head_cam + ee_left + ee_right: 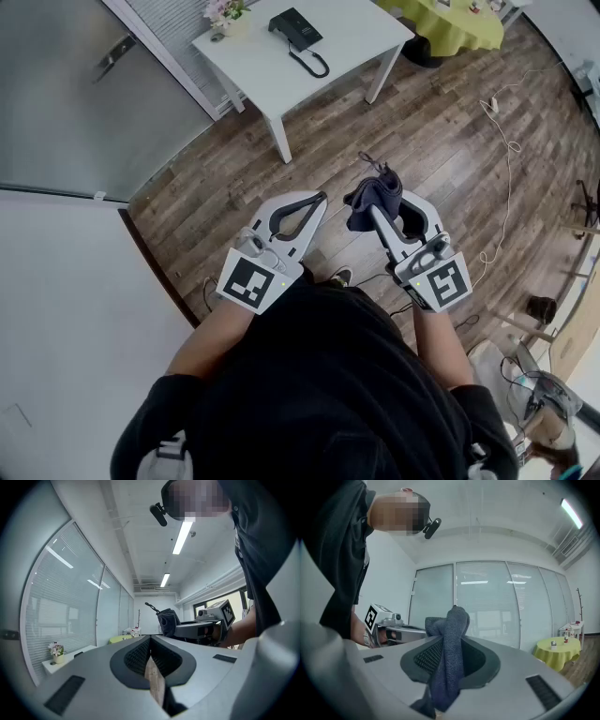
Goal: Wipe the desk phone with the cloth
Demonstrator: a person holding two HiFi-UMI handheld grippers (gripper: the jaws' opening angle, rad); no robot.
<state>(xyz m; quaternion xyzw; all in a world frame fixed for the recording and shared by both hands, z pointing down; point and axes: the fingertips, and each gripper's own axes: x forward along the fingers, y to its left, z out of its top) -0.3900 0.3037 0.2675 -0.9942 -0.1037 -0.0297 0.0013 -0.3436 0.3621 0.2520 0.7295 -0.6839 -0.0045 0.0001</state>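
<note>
The right gripper [382, 212] was pressed together on the cloth [373, 197], a dark blue-grey knitted piece bunched into a wad. In the right gripper view the cloth [449, 653] filled the slot between the jaws of that gripper [451, 637], rose in a rounded fold above the tips and hung down on the near side. The left gripper [322, 199] was held just left of it, level with it and apart from it. Its tips were closed on each other with nothing between them, and in the left gripper view the gripper [150, 640] showed only a sliver of wooden floor through the opening behind the shut tips. Both grippers were held in front of the person's [319, 394] chest, over the wooden floor [422, 122].

The desk phone [296, 28] was far ahead, well apart from both grippers. It was a black set with its handset in place and a coiled cord [313, 64] trailing toward the near edge of the white table [352, 37] it stood on. A flower pot [228, 17] sat at the table's far left corner. A round table [455, 30] with a yellow-green cover stood to the far right. A white cable [512, 141] snaked over the floor on the right. A glass wall [56, 94] ran along the left.
</note>
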